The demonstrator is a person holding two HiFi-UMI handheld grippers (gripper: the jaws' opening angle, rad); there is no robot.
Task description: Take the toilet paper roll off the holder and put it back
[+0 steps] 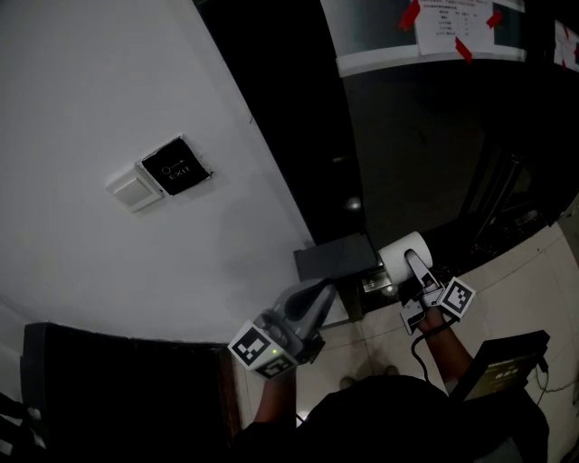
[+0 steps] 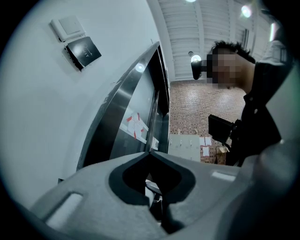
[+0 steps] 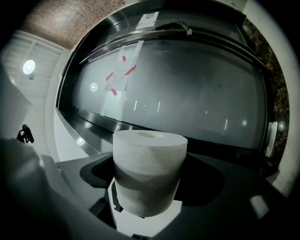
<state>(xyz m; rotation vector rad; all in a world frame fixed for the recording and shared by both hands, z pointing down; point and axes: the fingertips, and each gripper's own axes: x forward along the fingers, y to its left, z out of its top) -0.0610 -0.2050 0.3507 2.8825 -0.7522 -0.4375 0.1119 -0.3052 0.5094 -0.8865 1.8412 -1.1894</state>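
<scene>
- White toilet paper roll [image 3: 149,171] is clenched in the right tool [image 1: 416,269], just right of the dark holder [image 1: 333,258].
- Left tool [image 1: 324,291] is pressed closed and empty, just beside the holder.

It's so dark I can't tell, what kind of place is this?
Probably an office hallway by a door: an exit button on the white wall, a dark glass door, and taped-up paper notices.
</scene>
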